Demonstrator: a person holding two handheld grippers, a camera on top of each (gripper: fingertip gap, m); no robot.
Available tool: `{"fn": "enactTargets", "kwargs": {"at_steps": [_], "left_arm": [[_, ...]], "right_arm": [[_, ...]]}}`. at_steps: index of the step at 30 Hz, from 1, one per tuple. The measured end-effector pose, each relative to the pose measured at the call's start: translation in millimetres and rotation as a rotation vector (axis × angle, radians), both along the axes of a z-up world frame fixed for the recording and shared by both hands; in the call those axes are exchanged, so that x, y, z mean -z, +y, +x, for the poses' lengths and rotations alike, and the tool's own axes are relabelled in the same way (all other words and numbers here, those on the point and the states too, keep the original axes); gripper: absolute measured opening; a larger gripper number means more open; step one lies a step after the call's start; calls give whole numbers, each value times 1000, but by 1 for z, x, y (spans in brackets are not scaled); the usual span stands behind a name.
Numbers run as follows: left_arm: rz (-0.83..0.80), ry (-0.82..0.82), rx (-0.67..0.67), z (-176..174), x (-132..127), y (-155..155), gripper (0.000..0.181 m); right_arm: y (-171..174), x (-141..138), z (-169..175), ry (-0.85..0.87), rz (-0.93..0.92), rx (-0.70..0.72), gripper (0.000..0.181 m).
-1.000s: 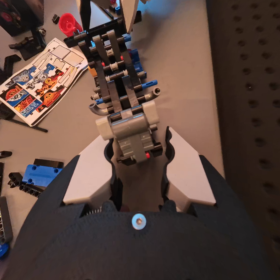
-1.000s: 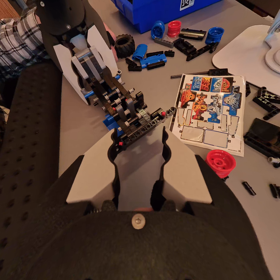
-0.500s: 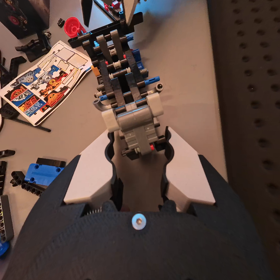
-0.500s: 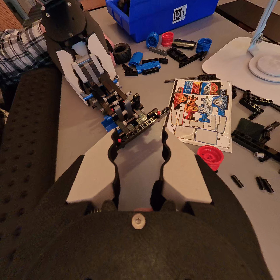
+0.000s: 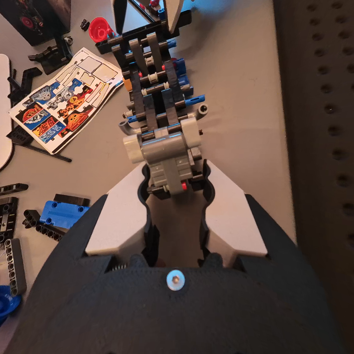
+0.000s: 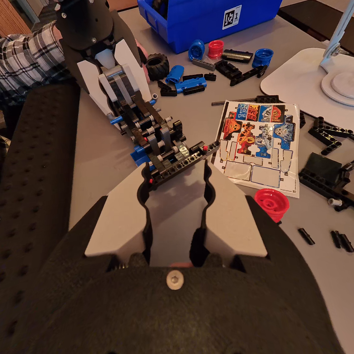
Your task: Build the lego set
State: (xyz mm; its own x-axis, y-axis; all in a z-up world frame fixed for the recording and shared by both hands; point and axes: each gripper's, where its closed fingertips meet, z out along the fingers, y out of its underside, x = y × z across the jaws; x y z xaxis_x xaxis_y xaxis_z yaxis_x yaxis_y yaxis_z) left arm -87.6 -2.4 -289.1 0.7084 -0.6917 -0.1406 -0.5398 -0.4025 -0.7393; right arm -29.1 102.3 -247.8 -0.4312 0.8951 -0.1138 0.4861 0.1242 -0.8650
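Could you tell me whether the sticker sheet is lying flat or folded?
Flat: the sticker sheet lies spread, printed side up, on the table.

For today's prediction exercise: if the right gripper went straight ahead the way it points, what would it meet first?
Most likely the black holed beam at the near end of the lego chassis, lying just beyond the right gripper; depth is uncertain.

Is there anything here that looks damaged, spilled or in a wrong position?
Nothing looks damaged. The lego chassis lies slanted on the table, its ends between the open left gripper and right gripper. The sticker sheet has a few empty cut-outs. Loose parts lie scattered, as is usual in building.
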Motion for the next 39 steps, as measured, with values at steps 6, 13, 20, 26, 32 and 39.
{"fn": "enactTargets", "kwargs": {"at_steps": [6,13,20,26,32,39], "left_arm": [[1,4,-12,-3,0,1,53],[2,2,-35,-8,0,3,50],[1,-3,-38,-9,0,3,50],[0,-2,-40,-9,0,3,50],[0,0,-45,-11,0,4,49],[0,3,-49,-12,1,4,49]], "right_arm": [[0,0,-3,7,14,10,54],[5,-4,-3,32,36,26,55],[12,-12,-1,64,36,50,55],[13,-12,0,63,41,51,55],[15,-14,1,71,47,58,54],[15,-12,1,64,56,56,54]]}}
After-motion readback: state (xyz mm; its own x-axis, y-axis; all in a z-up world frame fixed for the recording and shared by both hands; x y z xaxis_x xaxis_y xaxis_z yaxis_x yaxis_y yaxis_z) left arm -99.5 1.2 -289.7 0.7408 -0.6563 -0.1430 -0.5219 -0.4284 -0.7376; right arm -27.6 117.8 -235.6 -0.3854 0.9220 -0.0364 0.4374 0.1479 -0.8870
